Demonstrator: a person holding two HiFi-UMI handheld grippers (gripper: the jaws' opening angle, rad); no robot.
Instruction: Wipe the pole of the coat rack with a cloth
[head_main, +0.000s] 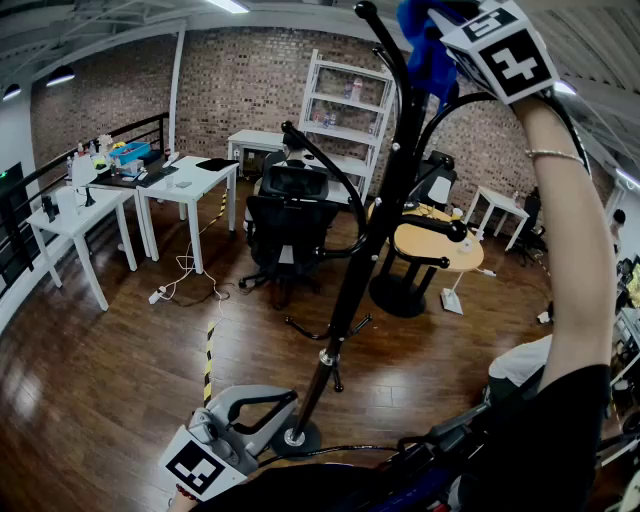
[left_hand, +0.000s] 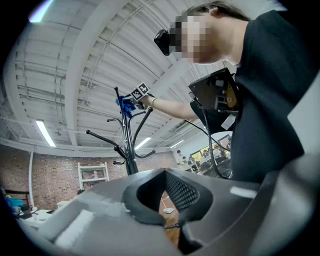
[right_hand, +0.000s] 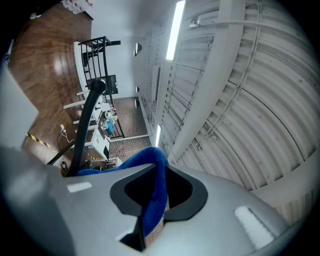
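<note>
From the head view, the black coat rack pole (head_main: 365, 240) leans up across the middle of the picture, from its round base (head_main: 296, 438) on the wood floor (head_main: 110, 380) to the curved hooks at the top. The right gripper (head_main: 445, 40) is raised high beside the top of the pole, with the blue cloth (head_main: 428, 58) bunched against the upper hooks. The left gripper (head_main: 262, 408) sits low, just beside the base. Behind the pole stands a black office chair (head_main: 290, 215). A round wooden surface (head_main: 440, 245) is close on the pole's right, and white surfaces (head_main: 190, 180) stand well apart on its left. The floor around the base lies open apart from a strip of yellow-black tape (head_main: 210, 350).

The left gripper view shows the left gripper (left_hand: 171, 226) with its jaws together and nothing between them. Beyond them the pole (left_hand: 129, 150) rises toward the ceiling, with the cloth (left_hand: 125, 106) and the right gripper (left_hand: 140, 94) at its top.

In the right gripper view, the right gripper (right_hand: 147, 227) is clamped on the cloth (right_hand: 157, 185), whose fold stands up out of the jaws. One hook arm (right_hand: 87, 125) of the rack curves up just left of it, and the ribbed white ceiling (right_hand: 240, 100) is beyond.
</note>
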